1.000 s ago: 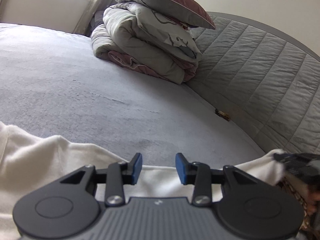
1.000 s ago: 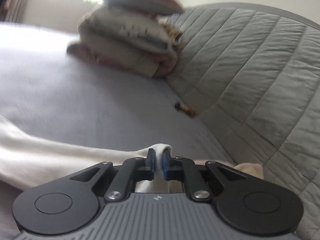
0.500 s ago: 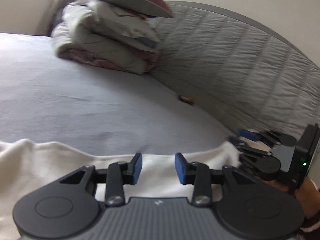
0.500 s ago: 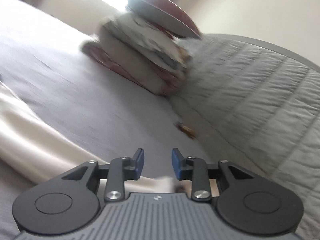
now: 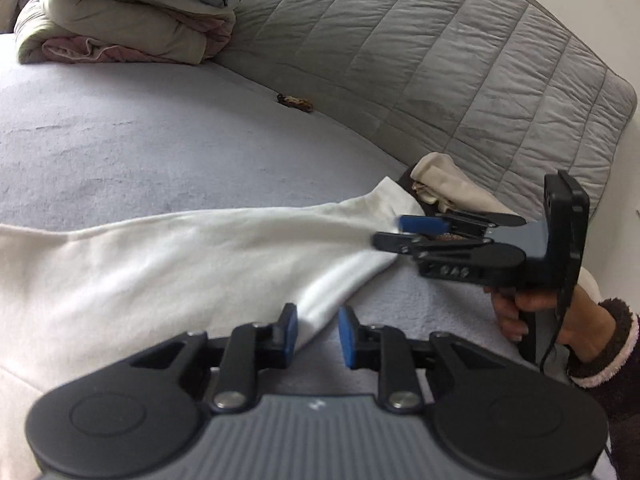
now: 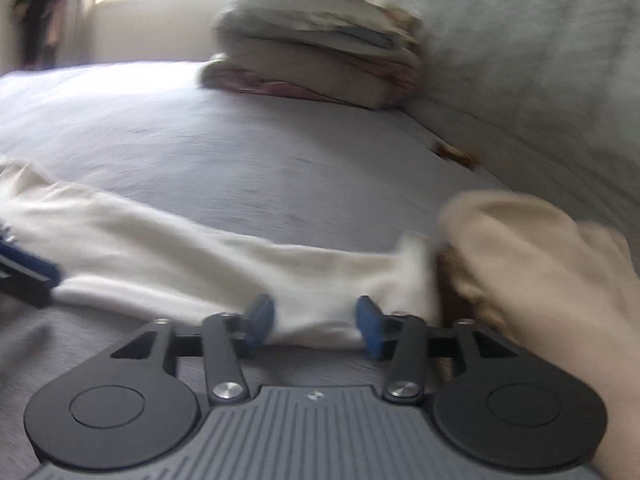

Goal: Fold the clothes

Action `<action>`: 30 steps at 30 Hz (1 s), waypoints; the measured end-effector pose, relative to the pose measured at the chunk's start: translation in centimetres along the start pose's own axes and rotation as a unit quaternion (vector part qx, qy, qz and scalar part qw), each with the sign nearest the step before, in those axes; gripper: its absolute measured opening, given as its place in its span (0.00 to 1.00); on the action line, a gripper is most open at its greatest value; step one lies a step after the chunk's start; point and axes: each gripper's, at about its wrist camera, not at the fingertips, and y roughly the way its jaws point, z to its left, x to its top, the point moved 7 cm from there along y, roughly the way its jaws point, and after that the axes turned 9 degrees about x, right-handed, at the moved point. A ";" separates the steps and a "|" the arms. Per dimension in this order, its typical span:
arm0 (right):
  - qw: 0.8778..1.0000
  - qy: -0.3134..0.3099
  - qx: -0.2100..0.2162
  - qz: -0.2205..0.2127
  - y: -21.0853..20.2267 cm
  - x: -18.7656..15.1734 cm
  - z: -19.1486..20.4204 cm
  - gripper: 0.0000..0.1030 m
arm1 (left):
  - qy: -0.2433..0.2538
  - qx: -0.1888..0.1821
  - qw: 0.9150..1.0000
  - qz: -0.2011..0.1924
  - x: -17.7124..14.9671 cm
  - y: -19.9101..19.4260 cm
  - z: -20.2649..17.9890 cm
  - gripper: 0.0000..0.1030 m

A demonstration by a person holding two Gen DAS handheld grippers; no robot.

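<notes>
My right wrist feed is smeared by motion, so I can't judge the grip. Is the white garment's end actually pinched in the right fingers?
Observer: No. Seen side-on from the left wrist camera, the right gripper is opening. The end of the white garment sits at its fingertips, unclamped.
Operator: I only see a tip of the other gripper. What's it doing?
Observer: The left gripper is closing around the garment's folded lower edge. One pad stands clear of the cloth, so nothing is pinched yet.
</notes>
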 end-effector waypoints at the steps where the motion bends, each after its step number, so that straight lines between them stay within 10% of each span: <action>1: 1.000 0.004 0.001 0.001 -0.1 -0.2 -0.2 0.53 | -0.002 -0.001 1.000 0.000 -0.1 0.0 0.0 0.23; 13: 0.997 0.066 -0.034 -0.005 -1.7 -0.3 -2.0 0.35 | -0.026 0.002 0.999 -0.020 0.4 -0.2 0.5 0.23; 22: 0.994 -0.018 -0.109 0.003 -0.5 -1.1 -1.2 0.05 | -0.026 0.009 0.999 -0.019 0.6 0.0 0.5 0.23; 30: 0.980 -0.104 -0.165 0.050 -0.2 -1.9 -0.9 0.07 | -0.027 0.014 0.999 -0.010 0.5 0.4 0.6 0.23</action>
